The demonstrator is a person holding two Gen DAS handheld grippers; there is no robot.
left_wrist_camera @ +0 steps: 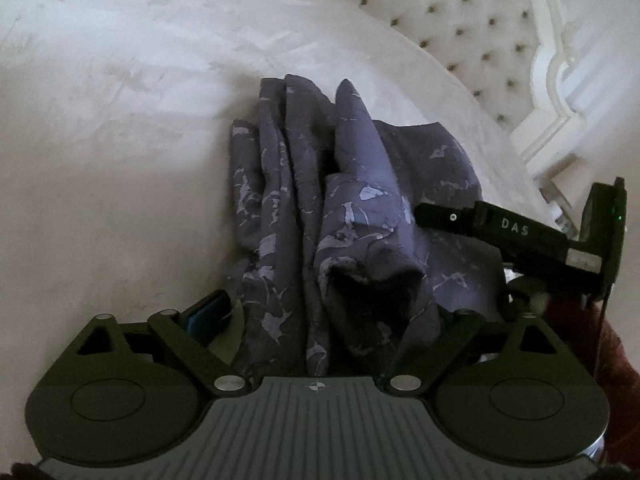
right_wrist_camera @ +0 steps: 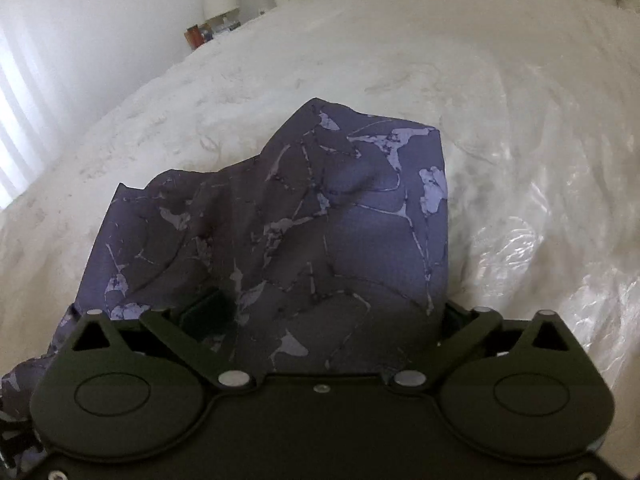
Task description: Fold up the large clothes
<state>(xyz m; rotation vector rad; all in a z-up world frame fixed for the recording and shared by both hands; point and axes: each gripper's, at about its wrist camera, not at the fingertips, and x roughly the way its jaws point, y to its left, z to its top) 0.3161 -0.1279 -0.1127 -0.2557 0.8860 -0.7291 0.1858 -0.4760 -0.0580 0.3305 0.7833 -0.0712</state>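
A purple garment with a pale marbled print [left_wrist_camera: 340,216] lies bunched in long folds on the white bed. It drapes over my left gripper [left_wrist_camera: 320,320], whose jaws stand wide; only the left finger [left_wrist_camera: 208,312] shows, the right one is under the cloth. In the left wrist view my right gripper [left_wrist_camera: 520,232] reaches in from the right, onto the garment's edge. In the right wrist view the garment [right_wrist_camera: 320,220] covers my right gripper [right_wrist_camera: 320,312]; its left finger [right_wrist_camera: 204,312] pokes out and the jaws stand wide, with cloth heaped between them.
The white bedspread [left_wrist_camera: 120,120] stretches left and far. A tufted cream headboard [left_wrist_camera: 480,40] stands at the upper right. In the right wrist view, a shiny wrinkled cover [right_wrist_camera: 540,220] lies right, and a nightstand with a lamp [right_wrist_camera: 218,12] stands far left.
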